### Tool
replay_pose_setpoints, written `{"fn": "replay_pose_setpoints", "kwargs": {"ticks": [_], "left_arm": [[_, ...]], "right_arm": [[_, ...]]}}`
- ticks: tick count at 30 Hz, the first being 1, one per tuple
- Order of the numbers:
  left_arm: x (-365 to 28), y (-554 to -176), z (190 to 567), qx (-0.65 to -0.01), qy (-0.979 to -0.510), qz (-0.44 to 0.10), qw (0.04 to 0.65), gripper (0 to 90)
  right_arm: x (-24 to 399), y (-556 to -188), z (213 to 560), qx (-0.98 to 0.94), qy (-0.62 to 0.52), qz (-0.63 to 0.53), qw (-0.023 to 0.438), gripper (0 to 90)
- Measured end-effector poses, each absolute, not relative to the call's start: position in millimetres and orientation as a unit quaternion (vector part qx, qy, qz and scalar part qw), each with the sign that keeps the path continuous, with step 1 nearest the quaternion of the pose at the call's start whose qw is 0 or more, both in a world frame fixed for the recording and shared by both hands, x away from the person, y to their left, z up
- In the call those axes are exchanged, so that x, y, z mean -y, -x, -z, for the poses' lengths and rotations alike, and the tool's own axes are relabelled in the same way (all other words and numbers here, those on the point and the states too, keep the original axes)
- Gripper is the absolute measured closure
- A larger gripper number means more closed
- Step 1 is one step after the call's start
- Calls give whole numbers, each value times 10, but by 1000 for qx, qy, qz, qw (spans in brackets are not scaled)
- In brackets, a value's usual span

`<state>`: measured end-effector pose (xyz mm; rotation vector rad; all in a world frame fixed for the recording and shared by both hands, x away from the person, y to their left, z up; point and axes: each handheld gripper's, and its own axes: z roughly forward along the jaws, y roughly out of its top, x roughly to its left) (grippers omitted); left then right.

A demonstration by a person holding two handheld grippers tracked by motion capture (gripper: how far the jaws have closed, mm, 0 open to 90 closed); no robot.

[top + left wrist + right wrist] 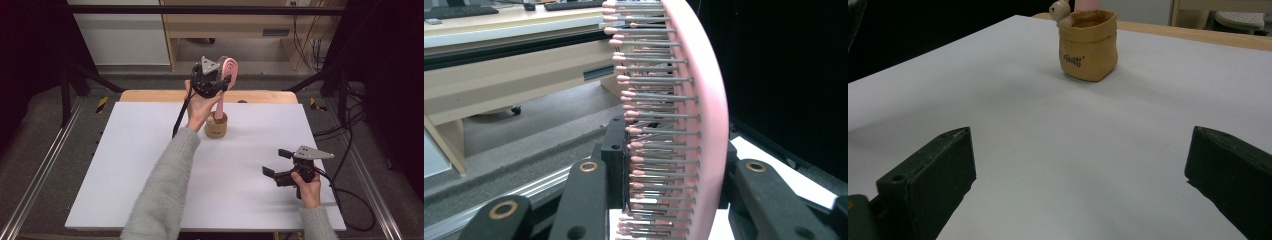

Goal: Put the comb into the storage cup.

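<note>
A pink hairbrush (230, 70) stands upright, its handle down inside a small tan pot (216, 126) at the middle back of the white table (150, 165). My left gripper (212, 80) is raised above the pot and shut on the brush head. In the left gripper view the pink back and metal bristles of the hairbrush (709, 115) sit between the two black jaws. My right gripper (276, 162) hovers low over the table's front right, open and with nothing in it. From the right gripper view, the pot (1088, 45) lies ahead beyond the right gripper (1080, 175).
A wooden strip (150, 95) edges the table's back. Behind it are a wooden desk (235, 25) and black frame bars. Cables (350, 200) trail off the right side. Metal rails run along both sides of the table.
</note>
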<state>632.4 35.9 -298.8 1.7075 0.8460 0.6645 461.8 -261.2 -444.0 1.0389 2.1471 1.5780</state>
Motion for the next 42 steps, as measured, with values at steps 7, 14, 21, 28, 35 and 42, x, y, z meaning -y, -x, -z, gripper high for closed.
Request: {"fn": "replay_pose_setpoints", "kwargs": {"ticks": [7,14,21,28,35,42], "left_arm": [[-323,-6333,3037,-348,-724,-280,526,634],[-322,-6336,3110,-345,-729,-280,521,634],[-338,-6328,3161,-343,-729,-280,521,633],[-350,-6339,3213,-344,-731,-282,518,634],[-360,-6336,3285,-342,-733,-282,515,634],[-373,-6332,3365,-342,-737,-279,512,633]], "right_arm": [[2610,-4617,4440,-744,-359,-547,139,4],[2613,-4617,4438,-743,-358,-547,141,4],[2605,-4617,4443,-744,-358,-547,138,4],[2603,-4621,4446,-744,-358,-546,138,4],[2601,-4622,4448,-745,-358,-546,138,4],[2597,-4623,4451,-745,-359,-545,139,4]]}}
